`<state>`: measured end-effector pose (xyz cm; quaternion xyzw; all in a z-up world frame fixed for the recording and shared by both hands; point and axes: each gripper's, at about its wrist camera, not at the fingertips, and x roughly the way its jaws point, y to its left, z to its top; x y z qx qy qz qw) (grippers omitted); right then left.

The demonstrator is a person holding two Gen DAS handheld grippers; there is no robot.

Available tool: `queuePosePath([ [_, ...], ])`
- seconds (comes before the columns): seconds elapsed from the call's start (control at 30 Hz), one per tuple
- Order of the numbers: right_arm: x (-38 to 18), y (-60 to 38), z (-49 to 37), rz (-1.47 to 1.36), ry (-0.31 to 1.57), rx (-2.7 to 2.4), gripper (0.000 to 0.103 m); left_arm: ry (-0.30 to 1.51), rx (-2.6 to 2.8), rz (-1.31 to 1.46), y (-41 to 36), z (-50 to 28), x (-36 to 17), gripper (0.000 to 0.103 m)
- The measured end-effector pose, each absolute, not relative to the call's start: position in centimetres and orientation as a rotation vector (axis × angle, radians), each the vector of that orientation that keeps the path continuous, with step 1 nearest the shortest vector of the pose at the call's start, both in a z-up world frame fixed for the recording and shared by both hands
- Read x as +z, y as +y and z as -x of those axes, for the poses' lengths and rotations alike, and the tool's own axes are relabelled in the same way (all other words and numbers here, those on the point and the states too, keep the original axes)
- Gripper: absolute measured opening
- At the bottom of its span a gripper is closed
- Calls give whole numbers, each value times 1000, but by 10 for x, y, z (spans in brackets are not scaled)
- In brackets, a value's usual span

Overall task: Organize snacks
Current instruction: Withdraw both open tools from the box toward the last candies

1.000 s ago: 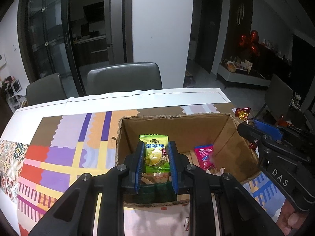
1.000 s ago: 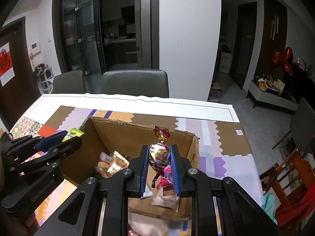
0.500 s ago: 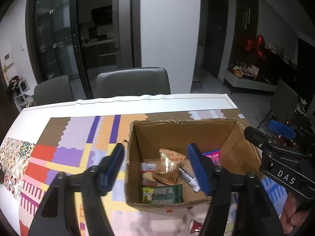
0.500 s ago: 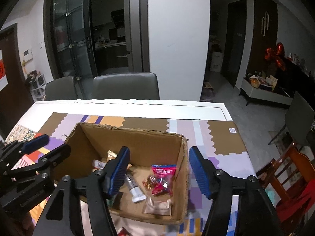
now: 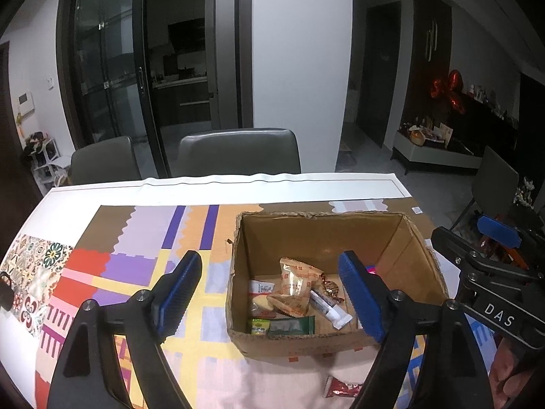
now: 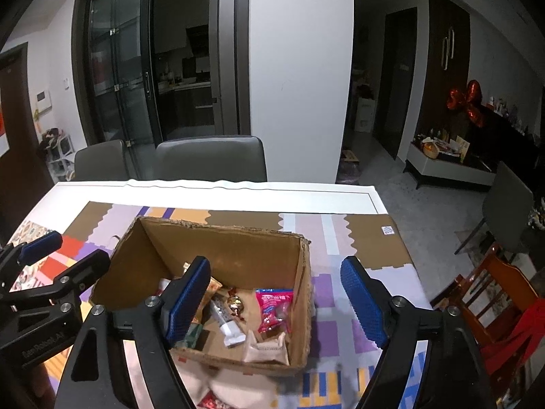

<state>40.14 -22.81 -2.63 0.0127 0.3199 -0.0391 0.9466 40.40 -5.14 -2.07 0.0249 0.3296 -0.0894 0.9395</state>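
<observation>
Left tongs (image 5: 269,298): your jaws have just been opening; they stand wide, nothing between the pads.
Right tongs (image 6: 277,301): same, just opened, wide, empty.
Box (image 5: 320,225): cardboard, open-topped, on the patterned cloth toward the counter's right edge; snacks lie loose inside.
Left view only: green packet (image 5: 289,325) flat against the near wall, long axis along that wall; red wrapper (image 5: 342,388) outside on the counter, near edge.
Right view only: pink packet (image 6: 274,308) by the right wall, long axis running near-to-far.
White tube (image 6: 224,322): lies diagonal on the box floor.
</observation>
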Motion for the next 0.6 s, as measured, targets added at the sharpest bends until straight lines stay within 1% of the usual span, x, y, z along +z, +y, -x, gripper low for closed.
queuePosePath([
  [0.6,-19,-245,-352,-40,622,-115,80,654,-218,-87,-70,-364,-14,85],
])
